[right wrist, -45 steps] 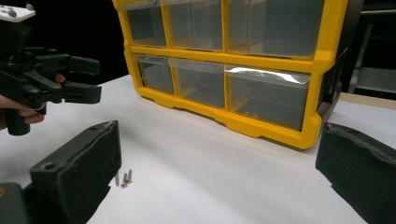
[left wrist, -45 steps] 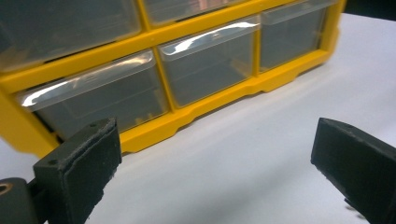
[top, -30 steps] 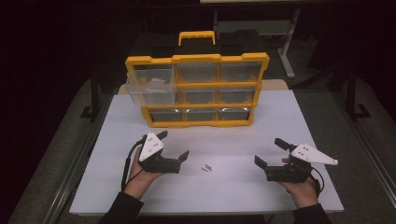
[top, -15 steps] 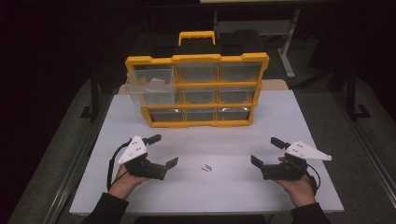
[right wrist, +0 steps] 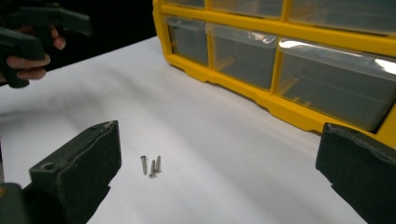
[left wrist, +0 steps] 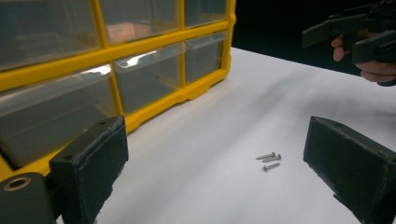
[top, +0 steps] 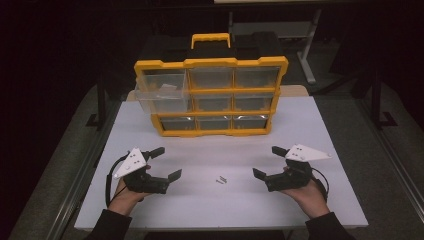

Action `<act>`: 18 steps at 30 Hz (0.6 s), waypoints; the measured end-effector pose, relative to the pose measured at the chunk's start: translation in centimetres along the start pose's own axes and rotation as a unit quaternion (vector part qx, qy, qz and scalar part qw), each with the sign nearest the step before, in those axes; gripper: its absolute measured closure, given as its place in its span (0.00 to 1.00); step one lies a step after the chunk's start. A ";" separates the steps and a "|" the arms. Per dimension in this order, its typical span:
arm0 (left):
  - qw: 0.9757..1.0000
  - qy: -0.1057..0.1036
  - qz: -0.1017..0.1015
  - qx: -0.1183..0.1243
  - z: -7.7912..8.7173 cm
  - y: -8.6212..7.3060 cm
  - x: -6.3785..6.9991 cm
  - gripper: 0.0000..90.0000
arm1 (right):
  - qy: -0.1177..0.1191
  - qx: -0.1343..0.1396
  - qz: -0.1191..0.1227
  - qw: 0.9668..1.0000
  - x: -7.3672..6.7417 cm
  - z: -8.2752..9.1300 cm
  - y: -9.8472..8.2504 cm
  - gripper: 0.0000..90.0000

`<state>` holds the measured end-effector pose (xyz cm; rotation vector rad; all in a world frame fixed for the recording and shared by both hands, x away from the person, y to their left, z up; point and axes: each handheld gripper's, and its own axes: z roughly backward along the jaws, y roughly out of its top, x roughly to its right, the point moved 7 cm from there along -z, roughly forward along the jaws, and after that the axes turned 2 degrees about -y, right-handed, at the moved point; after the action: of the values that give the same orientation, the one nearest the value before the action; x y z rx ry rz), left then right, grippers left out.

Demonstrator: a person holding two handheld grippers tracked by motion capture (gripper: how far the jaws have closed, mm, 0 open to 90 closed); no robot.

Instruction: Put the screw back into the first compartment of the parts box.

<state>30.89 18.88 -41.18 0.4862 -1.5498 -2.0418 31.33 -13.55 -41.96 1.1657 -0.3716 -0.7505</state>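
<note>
Both grippers, left (top: pixel 166 163) and right (top: pixel 270 162), gape empty either side of the screws (top: pixel 220 179) on the table (top: pixel 320 125), the left's jaws just narrowing slightly.

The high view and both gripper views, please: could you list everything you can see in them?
Screws: three, silver, lying loose on the table between the two grippers.
Drawer organiser: one, yellow frame with clear drawers and a black-and-yellow handle, upright at the table's far side; top-left drawer pulled out.
Table: one, white top.
Left gripper: one, black with grey plate, jaws open and empty.
Right gripper: one, black with grey plate, jaws open and empty.
</note>
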 end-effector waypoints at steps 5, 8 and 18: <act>1.000 0.001 0.004 0.001 0.3 -0.2 -0.2 0.06 | 0.006 -0.010 0.004 1.000 -0.3 -0.8 0.2 0.00; 1.000 -0.003 0.007 0.003 0.4 -0.5 -0.3 0.07 | 0.014 -0.022 0.003 1.000 -0.7 -1.4 0.5 0.00; 1.000 -0.005 0.008 -0.007 0.6 -1.1 -0.3 0.07 | 0.024 -0.052 0.004 0.998 -1.0 -2.9 1.2 0.09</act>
<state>30.59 19.80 -42.05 0.4562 -1.5390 -2.0450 32.81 -10.64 -41.78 1.0823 -0.2940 -0.7247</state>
